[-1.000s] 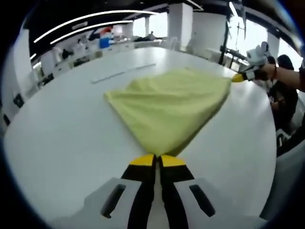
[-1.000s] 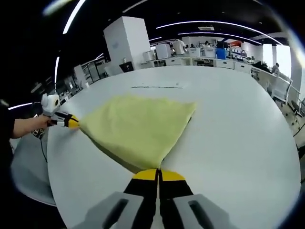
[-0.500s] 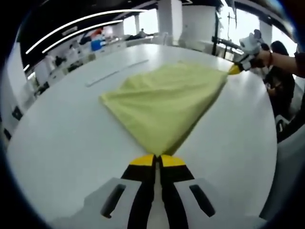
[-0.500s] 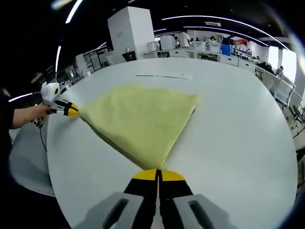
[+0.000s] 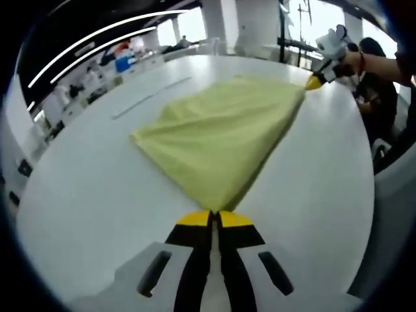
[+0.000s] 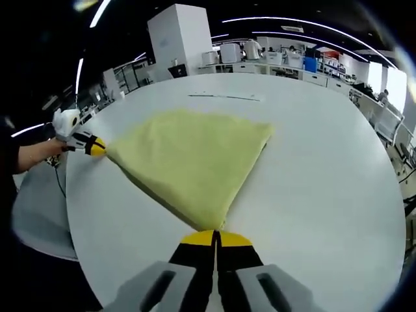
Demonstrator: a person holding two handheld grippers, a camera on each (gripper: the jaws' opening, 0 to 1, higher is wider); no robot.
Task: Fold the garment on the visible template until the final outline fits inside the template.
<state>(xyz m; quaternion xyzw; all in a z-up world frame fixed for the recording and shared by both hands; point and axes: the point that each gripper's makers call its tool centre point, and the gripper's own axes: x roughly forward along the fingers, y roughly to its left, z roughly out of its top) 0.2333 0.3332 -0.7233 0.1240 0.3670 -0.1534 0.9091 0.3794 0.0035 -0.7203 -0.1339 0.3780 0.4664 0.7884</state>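
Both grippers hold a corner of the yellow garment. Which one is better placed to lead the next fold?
Hard to say: left gripper and right gripper each pinch one corner of the garment, equally stretched. Probably both together.

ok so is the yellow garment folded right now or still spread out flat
Folded. The yellow garment shows a doubled edge, stretched between the left gripper and right gripper, each shut on a corner.
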